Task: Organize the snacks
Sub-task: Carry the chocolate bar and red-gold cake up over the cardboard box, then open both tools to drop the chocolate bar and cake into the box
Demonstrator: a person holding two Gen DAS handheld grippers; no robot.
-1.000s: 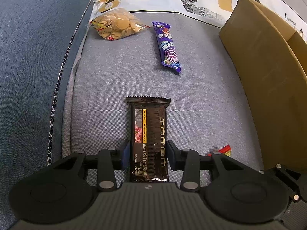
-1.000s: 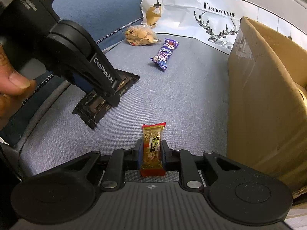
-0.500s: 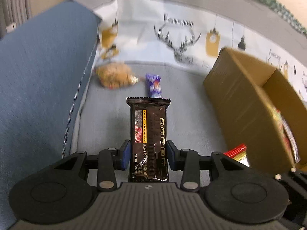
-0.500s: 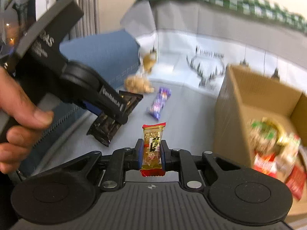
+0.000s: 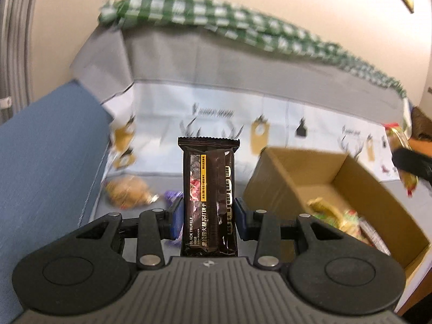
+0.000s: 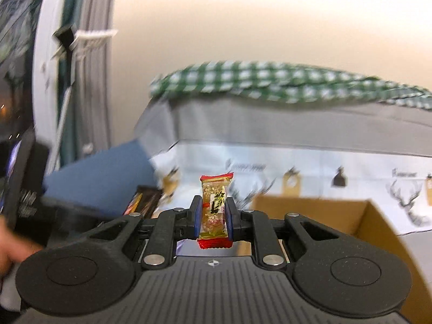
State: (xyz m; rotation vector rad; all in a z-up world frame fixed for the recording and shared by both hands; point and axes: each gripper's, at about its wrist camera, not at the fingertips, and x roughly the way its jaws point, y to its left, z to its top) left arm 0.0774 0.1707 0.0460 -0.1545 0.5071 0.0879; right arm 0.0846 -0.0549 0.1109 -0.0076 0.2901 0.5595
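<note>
My left gripper (image 5: pixel 208 216) is shut on a black cracker pack (image 5: pixel 208 186), held upright in the air above the grey sofa seat. My right gripper (image 6: pixel 213 220) is shut on a small red-and-gold rice snack bar (image 6: pixel 215 210), also lifted. An open cardboard box (image 5: pixel 294 178) with several snacks inside sits to the right in the left wrist view; its rim (image 6: pixel 310 202) shows behind the right gripper. The other gripper with its snack shows at the far right (image 5: pixel 407 167) of the left view, and the black pack at the left (image 6: pixel 141 201) of the right view.
A clear bag of cookies (image 5: pixel 127 193) and a purple wrapper (image 5: pixel 172 195) lie on the seat behind the left gripper. A blue armrest (image 5: pixel 46 156) stands at the left. A deer-print cover (image 5: pixel 216 113) and a green checked cloth (image 5: pixel 243 24) drape the backrest.
Both grippers have lifted their snacks off the seat and tilted upward; the view now takes in the backrest and the open box. Both stayed shut.
</note>
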